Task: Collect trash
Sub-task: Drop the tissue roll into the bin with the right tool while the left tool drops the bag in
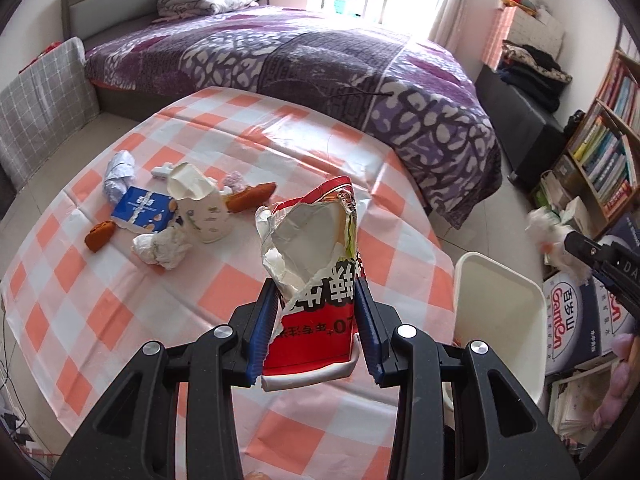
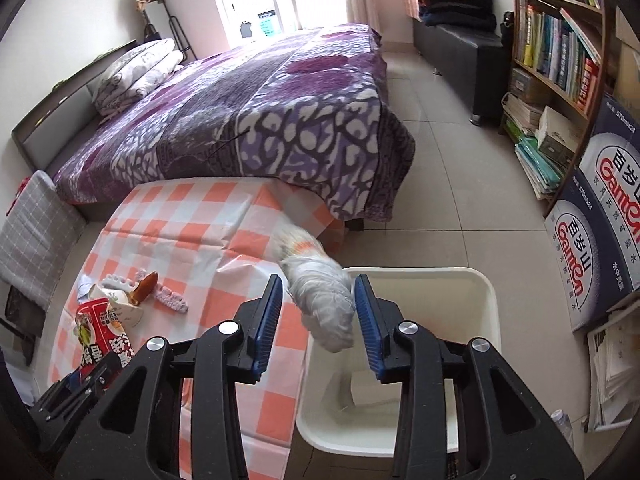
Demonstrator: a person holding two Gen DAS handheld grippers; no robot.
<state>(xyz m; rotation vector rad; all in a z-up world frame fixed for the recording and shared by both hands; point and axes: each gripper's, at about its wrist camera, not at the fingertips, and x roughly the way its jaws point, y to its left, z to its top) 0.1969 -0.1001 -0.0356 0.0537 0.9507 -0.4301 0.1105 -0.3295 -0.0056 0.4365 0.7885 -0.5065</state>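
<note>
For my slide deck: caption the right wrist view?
Right gripper, fingers apart, around a crumpled white wrapper above the white bin.

Left wrist view: rides the left gripper (image 1: 316,320), looks forward and down over the checkered table (image 1: 120,304), close; bed (image 1: 320,64) and window behind.
Right wrist view: rides the right gripper (image 2: 318,320), above the white bin (image 2: 490,304) at the table's edge, tilted down, close.
Shared: table, bin (image 1: 500,300), bed (image 2: 260,112), bookshelf (image 2: 560,52), each other's gripper at frame edge.
</note>
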